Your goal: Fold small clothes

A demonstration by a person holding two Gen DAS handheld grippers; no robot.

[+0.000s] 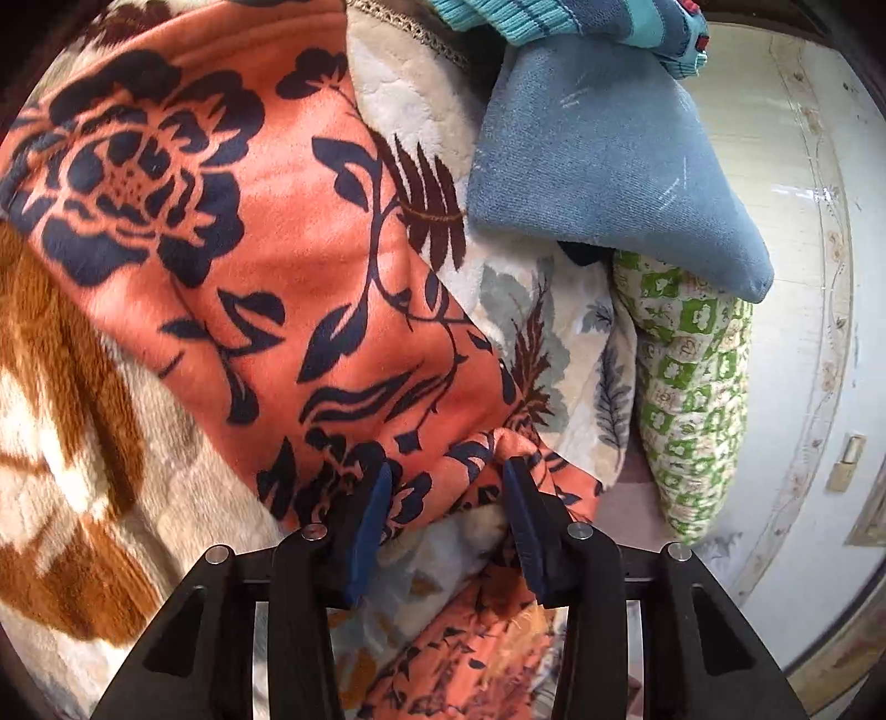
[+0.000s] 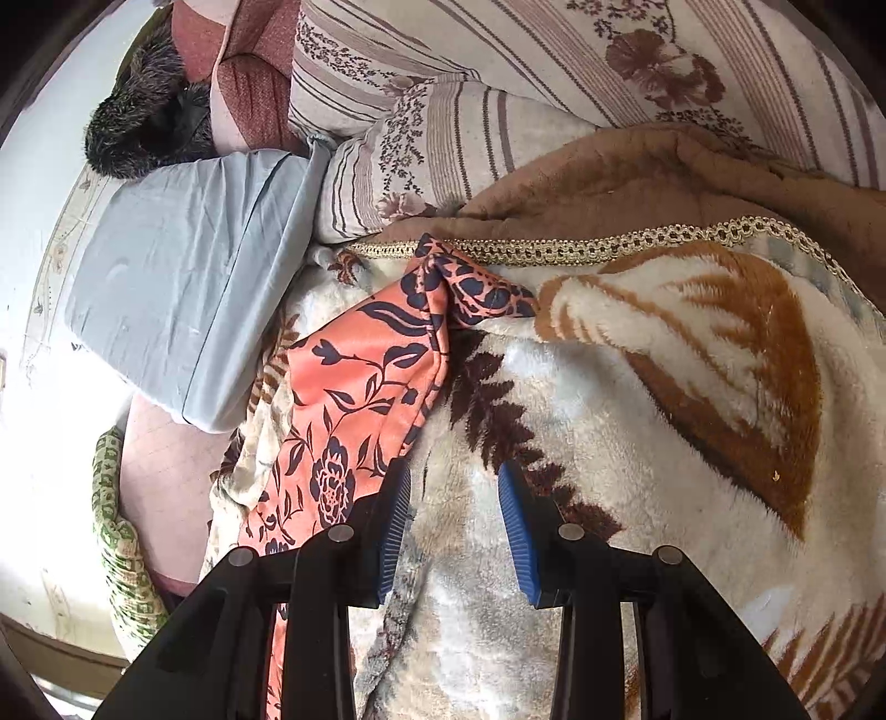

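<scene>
On my left wrist view the left tool (image 1: 447, 482) has its blue pads (image 1: 370, 531) standing apart, and a bunched corner of the orange floral garment (image 1: 266, 232) lies between them; the cloth bulges against the right-hand pad but I cannot tell whether either pad really presses on it, so I read the jaws as parted with fabric in the gap. That garment spreads from the tool up toward eleven o'clock across the plush blanket (image 1: 66, 421), whose cream and rust pile fills the nine o'clock side. At one o'clock a folded blue denim piece (image 1: 603, 171) overhangs a green-and-white patterned cushion (image 1: 692, 387), which sits at three o'clock against the pale wall (image 1: 803, 221), and a teal ribbed knit (image 1: 531, 16) peeks in at twelve. On my right wrist view the right tool (image 2: 454, 493) is also parted, with only blanket (image 2: 637, 399) pile between its pads; the left pad (image 2: 396, 531) sits just beside the edge of the orange garment (image 2: 354, 399), apparently not gripping it. From there the garment runs up to a twisted end at twelve o'clock, near the blanket's gold braid trim (image 2: 609, 243). A grey-blue folded sheet (image 2: 183, 288) lies at ten o'clock, a striped floral pillow (image 2: 498, 83) at twelve
</scene>
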